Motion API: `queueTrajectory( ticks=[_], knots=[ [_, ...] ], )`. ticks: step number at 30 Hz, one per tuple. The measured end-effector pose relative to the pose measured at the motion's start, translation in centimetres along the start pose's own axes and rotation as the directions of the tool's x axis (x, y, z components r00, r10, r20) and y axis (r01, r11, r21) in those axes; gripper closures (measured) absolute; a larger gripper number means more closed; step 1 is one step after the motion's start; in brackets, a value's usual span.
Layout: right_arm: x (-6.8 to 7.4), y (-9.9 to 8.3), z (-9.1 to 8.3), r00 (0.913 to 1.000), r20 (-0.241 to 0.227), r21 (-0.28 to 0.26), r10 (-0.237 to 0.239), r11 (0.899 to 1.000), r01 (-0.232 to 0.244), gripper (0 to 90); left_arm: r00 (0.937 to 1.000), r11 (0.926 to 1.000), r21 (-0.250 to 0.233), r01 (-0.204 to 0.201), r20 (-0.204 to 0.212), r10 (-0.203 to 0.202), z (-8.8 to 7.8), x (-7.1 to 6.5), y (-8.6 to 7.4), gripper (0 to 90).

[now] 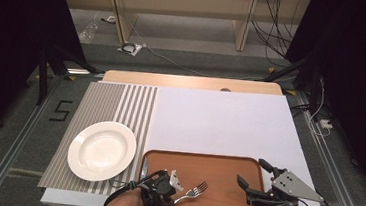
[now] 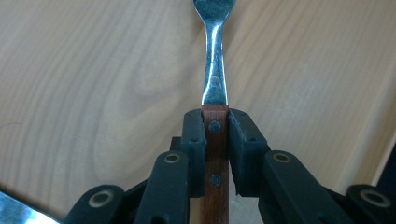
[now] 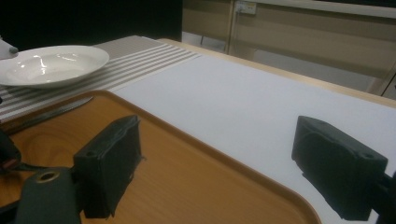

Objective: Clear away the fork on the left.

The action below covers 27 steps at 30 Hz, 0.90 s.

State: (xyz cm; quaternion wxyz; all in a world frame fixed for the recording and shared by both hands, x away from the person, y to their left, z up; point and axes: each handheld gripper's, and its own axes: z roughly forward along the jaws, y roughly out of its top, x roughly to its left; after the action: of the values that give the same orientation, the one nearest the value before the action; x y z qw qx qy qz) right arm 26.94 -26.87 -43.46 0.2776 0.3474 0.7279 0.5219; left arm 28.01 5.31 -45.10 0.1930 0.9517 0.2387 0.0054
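You are working at a table covered by a white sheet, with a striped mat lying at its left and a dark room with cables sitting beyond the far edge. A wooden tray is lying at the near edge, between your hands. A white plate is resting on the mat, just left of the tray and apart from it.

Your right gripper is hovering over the tray's right side with its jaws standing wide apart and nothing between them. Your left gripper is gripping the fork: in the left gripper view the jaws are pressing both sides of the wooden handle, close to where the steel neck starts. The fork is pointing right over the near-left part of the tray; whether the tines are touching the wood is hard to judge.

The grip is sitting near the handle's front end, so the fork may be pivoting between the pads if you swing quickly, and it could drop onto the tray. Carrying it left, you may be clipping the plate rim.

A knife is lying along the tray's left edge, its handle cut off. Both your hands are cropped at the near edge.
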Motion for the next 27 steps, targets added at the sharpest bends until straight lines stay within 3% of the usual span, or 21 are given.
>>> queueTrajectory(
  ticks=[27],
  knots=[
    [0.0, 0.0, 0.0, 1.0000, -0.003, -0.005, -0.007, 1.000, 0.007, 16.6, 0.9994, 0.9997, 0.025, 0.002, 0.034, -0.002, 0.6, -1.3, -1.2, 76.2]
  ],
)
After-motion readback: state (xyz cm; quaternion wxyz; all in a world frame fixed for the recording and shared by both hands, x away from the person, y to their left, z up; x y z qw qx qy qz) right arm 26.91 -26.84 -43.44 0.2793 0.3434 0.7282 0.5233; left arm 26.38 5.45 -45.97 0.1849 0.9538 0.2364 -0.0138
